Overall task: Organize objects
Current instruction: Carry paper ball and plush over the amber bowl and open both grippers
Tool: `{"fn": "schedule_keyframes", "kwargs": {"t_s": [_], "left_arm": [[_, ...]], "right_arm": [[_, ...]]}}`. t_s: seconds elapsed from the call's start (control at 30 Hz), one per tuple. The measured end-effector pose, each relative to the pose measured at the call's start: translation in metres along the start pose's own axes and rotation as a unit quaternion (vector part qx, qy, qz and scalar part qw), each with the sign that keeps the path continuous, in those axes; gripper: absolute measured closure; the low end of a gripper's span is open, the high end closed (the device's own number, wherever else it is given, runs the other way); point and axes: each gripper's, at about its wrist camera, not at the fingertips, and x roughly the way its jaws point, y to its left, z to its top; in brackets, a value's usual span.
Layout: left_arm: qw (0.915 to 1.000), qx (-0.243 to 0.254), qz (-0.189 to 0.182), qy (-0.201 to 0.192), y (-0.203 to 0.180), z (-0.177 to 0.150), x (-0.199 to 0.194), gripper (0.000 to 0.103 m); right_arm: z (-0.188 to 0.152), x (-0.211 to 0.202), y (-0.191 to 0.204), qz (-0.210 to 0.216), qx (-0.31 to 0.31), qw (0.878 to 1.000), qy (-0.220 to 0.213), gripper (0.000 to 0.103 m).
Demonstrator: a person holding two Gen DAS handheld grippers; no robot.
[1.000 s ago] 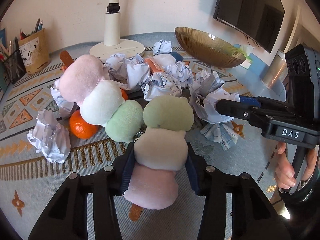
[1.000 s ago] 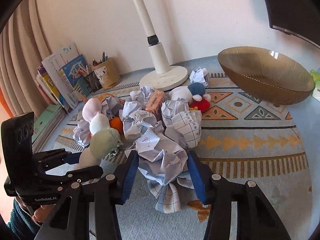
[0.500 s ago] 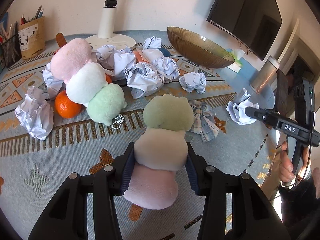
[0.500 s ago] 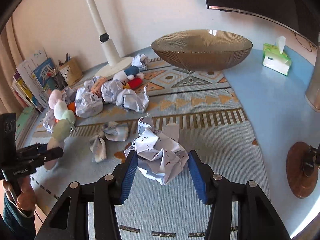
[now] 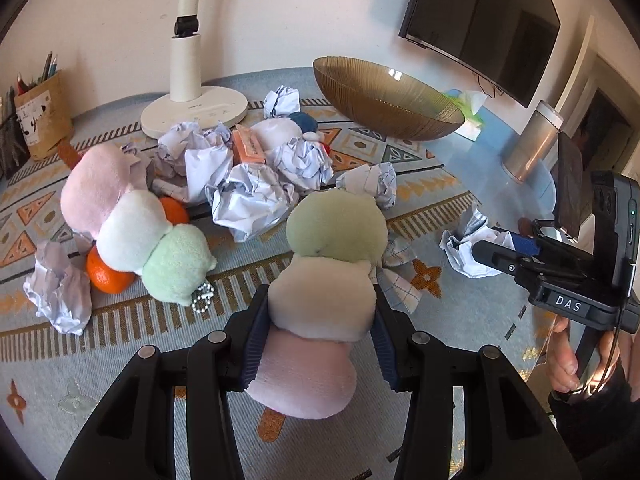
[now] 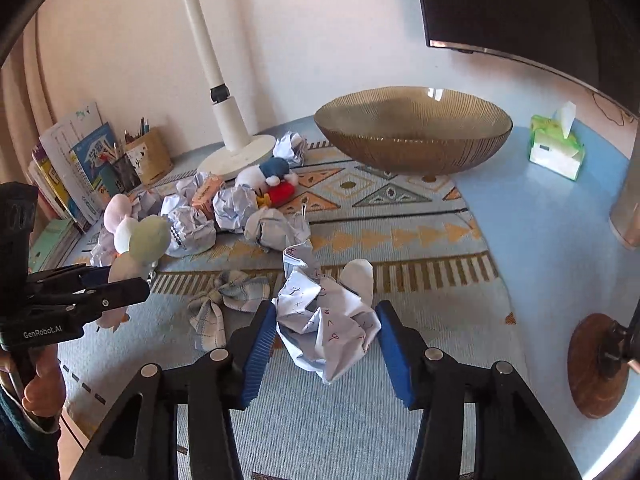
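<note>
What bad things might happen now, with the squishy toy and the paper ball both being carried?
1. The right gripper is closing on the crumpled paper ball, and loose paper crushes, so it may slip out.
2. The left gripper pinches only the middle of the plush dango toy; its soft ends might sag and tilt free.
3. Both are near the table's edge, so a drop could reach the floor.

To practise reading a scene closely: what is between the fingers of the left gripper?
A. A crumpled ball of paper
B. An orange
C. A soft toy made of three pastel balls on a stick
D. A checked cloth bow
C: in the left wrist view the left gripper is clamped on the soft toy, its green, cream and pink balls stacked between the pads, while the orange lies on the mat.
</note>
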Motion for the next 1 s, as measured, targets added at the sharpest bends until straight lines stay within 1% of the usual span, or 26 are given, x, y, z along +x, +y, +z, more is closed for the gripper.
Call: {"fn": "schedule_keyframes", "kwargs": {"t_s": [0.07, 0.13, 0.2, 0.27, 0.33, 0.47, 0.57, 0.6, 0.63, 0.67, 0.7, 0.77, 0.8, 0.9, 1.0], "left_arm": [[0.9997, 0.019, 0.000, -0.014, -0.013, 0.021, -0.003, 0.059], [0.9987, 0.037, -0.002, -0.036, -0.029, 0.048, -0.006, 0.059], [0.9970, 0.051, -0.003, -0.059, -0.047, 0.079, -0.006, 0.059], [0.9949, 0.059, -0.006, -0.082, -0.063, 0.109, -0.002, 0.059], [0.9934, 0.059, -0.007, -0.098, -0.075, 0.135, 0.009, 0.059], [0.9945, 0.024, -0.020, -0.100, -0.077, 0.173, 0.045, 0.059], [0.9951, 0.008, -0.022, -0.096, -0.076, 0.188, 0.071, 0.059], [0.9949, 0.007, -0.025, -0.098, -0.076, 0.192, 0.077, 0.058], [0.9945, 0.005, -0.027, -0.101, -0.077, 0.195, 0.083, 0.057], [0.9943, 0.001, -0.029, -0.103, -0.077, 0.198, 0.087, 0.050], [0.9942, -0.002, -0.029, -0.103, -0.076, 0.200, 0.091, 0.037], [0.9932, -0.010, -0.026, -0.113, -0.074, 0.201, 0.089, 0.019], [0.9922, -0.013, -0.026, -0.121, -0.072, 0.199, 0.086, 0.017], [0.9910, -0.020, -0.029, -0.129, -0.064, 0.190, 0.070, 0.017], [0.9889, -0.031, -0.026, -0.143, -0.054, 0.174, 0.040, 0.017]], "right_arm": [[0.024, -0.016, -0.003, -0.004, -0.003, 0.999, -0.033, 0.053], [0.053, -0.033, -0.009, -0.020, 0.004, 0.997, -0.071, 0.053], [0.082, -0.045, -0.020, -0.036, 0.027, 0.993, -0.107, 0.052], [0.107, -0.049, -0.038, -0.045, 0.064, 0.988, -0.130, 0.052], [0.125, -0.042, -0.055, -0.061, 0.099, 0.984, -0.137, 0.052], [0.147, -0.011, -0.080, -0.069, 0.129, 0.982, -0.122, 0.052], [0.157, 0.015, -0.087, -0.077, 0.132, 0.983, -0.106, 0.050], [0.160, 0.023, -0.088, -0.076, 0.133, 0.983, -0.099, 0.044], [0.162, 0.030, -0.090, -0.072, 0.136, 0.984, -0.094, 0.036], [0.162, 0.033, -0.092, -0.069, 0.138, 0.983, -0.095, 0.034], [0.161, 0.035, -0.093, -0.068, 0.138, 0.983, -0.097, 0.034], [0.159, 0.034, -0.091, -0.071, 0.130, 0.984, -0.097, 0.034], [0.156, 0.032, -0.088, -0.071, 0.123, 0.985, -0.098, 0.034], [0.147, 0.024, -0.077, -0.067, 0.100, 0.988, -0.097, 0.034], [0.136, 0.009, -0.057, -0.037, 0.073, 0.992, -0.100, 0.034]]}}
